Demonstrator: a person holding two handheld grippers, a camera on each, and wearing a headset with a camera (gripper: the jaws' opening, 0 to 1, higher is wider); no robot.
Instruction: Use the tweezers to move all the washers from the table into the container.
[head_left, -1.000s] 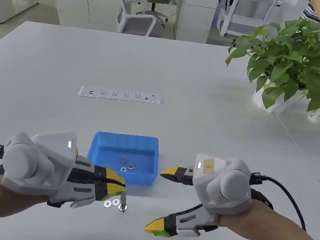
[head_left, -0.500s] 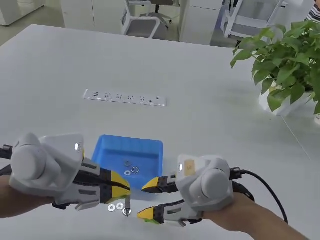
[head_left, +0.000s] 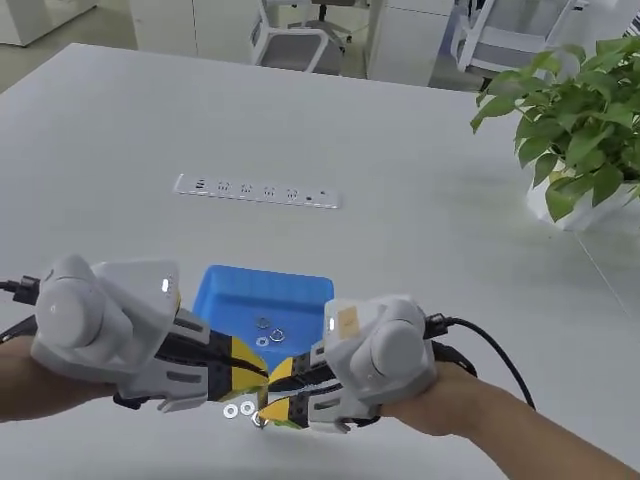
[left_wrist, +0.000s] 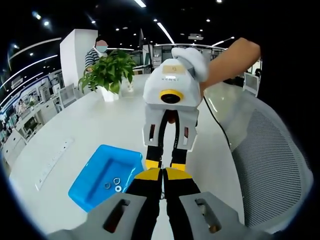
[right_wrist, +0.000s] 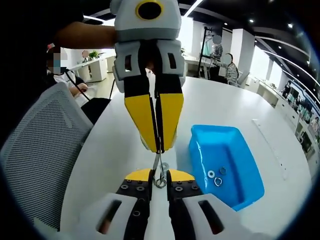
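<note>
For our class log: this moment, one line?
left tool: shut on tweezers | right tool: flanking tweezers tip | washers: three in container

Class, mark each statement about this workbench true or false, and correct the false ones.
1. The blue container holds three washers. True.
2. The power strip lies between the container and the person. False: it lies beyond the container, on its far side.
3. The left gripper is shut on the tweezers. True.
4. Nothing is left to pick up from the table. False: two loose washers lie by the gripper tips.
</note>
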